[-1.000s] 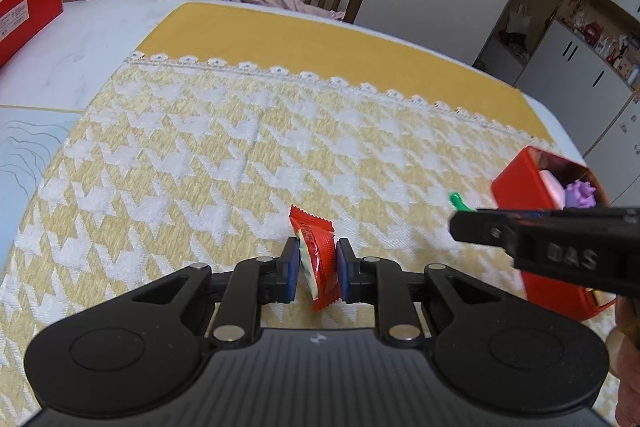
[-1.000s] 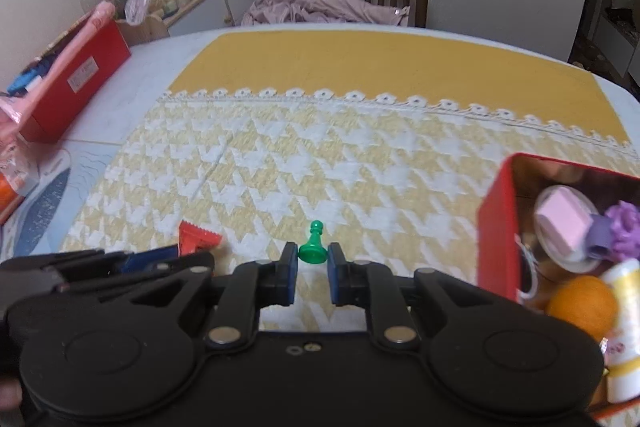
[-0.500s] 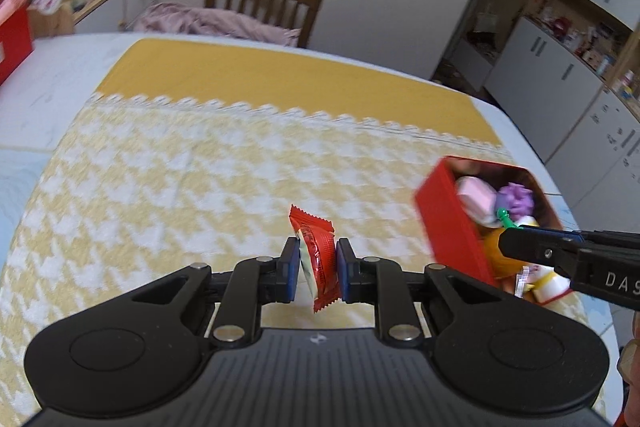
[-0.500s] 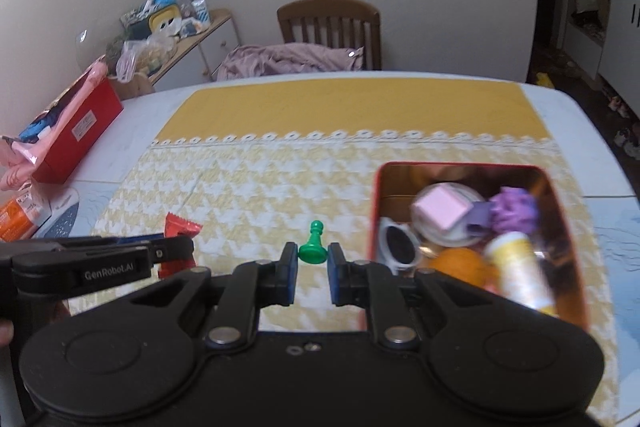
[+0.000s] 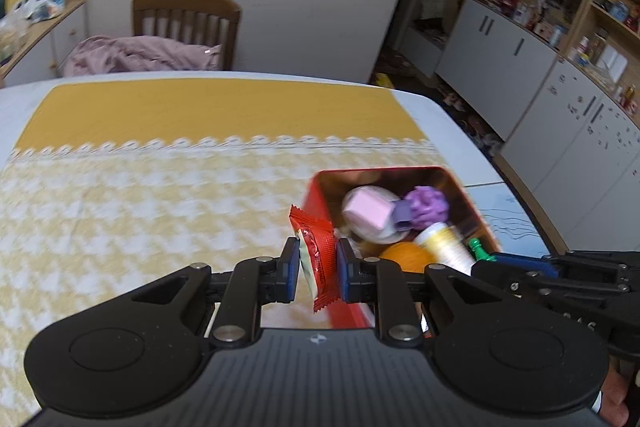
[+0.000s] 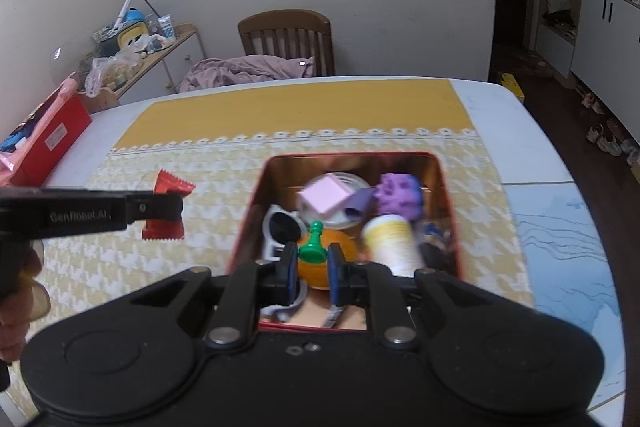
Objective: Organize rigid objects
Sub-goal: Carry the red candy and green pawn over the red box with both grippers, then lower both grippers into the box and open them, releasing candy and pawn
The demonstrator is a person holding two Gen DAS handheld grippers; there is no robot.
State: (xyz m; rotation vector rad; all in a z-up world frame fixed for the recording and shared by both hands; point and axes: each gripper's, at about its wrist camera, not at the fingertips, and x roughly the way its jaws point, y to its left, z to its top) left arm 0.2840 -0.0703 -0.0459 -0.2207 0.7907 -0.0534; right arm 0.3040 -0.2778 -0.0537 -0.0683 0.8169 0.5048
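My left gripper (image 5: 318,269) is shut on a red snack packet (image 5: 316,259) and holds it in the air beside the left wall of a red tin box (image 5: 316,195). In the right wrist view the packet (image 6: 166,205) hangs left of the box (image 6: 256,195). My right gripper (image 6: 313,269) is shut on a green pawn (image 6: 313,249) and holds it above the box's near part; the pawn also shows in the left wrist view (image 5: 478,250). The box holds a pink cube (image 6: 325,195), a purple toy (image 6: 400,195), an orange ball (image 6: 320,267) and a white bottle (image 6: 394,241).
A yellow and white houndstooth cloth (image 6: 160,267) covers the white table. A red carton (image 6: 48,143) lies at the table's far left. A wooden chair (image 6: 286,41) with pink fabric stands behind the table. White cabinets (image 5: 560,107) line the right wall.
Both grippers have moved to the right and up toward the red box. The right gripper with the pawn now hangs over the box; the left gripper with the packet has come alongside its left wall.
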